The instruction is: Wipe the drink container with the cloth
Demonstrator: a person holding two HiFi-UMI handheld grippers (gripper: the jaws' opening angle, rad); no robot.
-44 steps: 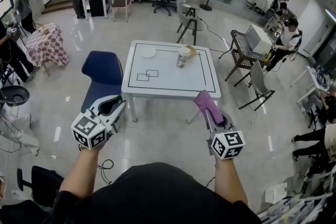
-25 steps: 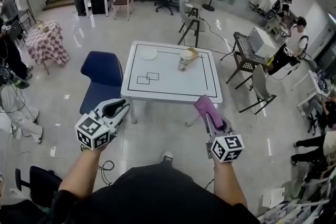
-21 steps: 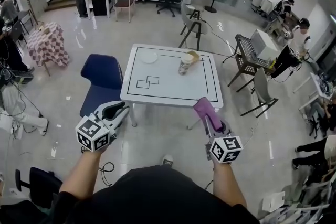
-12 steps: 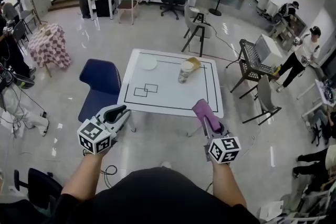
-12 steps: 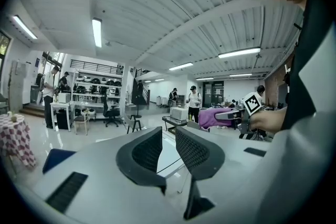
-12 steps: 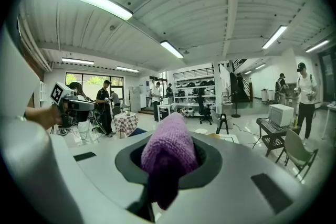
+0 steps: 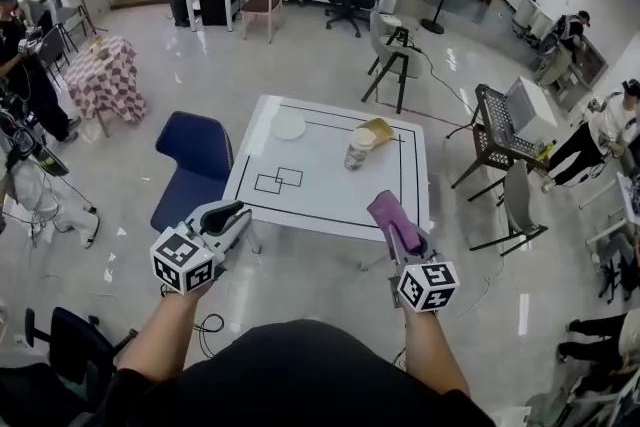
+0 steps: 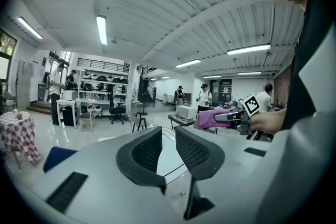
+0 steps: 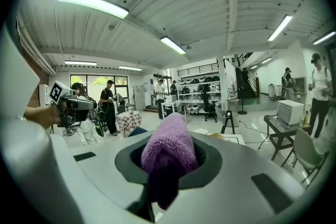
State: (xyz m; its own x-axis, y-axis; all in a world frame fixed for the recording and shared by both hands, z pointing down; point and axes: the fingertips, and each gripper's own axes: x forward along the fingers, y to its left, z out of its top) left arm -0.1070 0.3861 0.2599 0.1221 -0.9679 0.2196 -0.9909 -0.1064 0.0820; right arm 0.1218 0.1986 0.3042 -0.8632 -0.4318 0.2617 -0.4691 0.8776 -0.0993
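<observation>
The drink container (image 7: 358, 148), a pale lidded cup, stands upright on the white table (image 7: 330, 205) toward its far right. Both grippers hang over the floor short of the table's near edge. My right gripper (image 7: 398, 227) is shut on a purple knitted cloth (image 7: 393, 218), which bulges out between the jaws in the right gripper view as cloth (image 9: 168, 152). My left gripper (image 7: 235, 212) is shut with nothing in it; in its own view the left gripper (image 8: 169, 139) shows its black pads close together and the cloth (image 8: 212, 118) off to the right.
A white plate (image 7: 288, 127) and a tan object (image 7: 380, 128) lie on the table near the cup. A blue chair (image 7: 195, 150) stands at the table's left, a grey chair (image 7: 515, 205) at its right. Several people stand around the room's edges.
The table and cup have drawn closer and slid slightly right in the head view. Both grippers have kept their poses, the right one still holding the cloth.
</observation>
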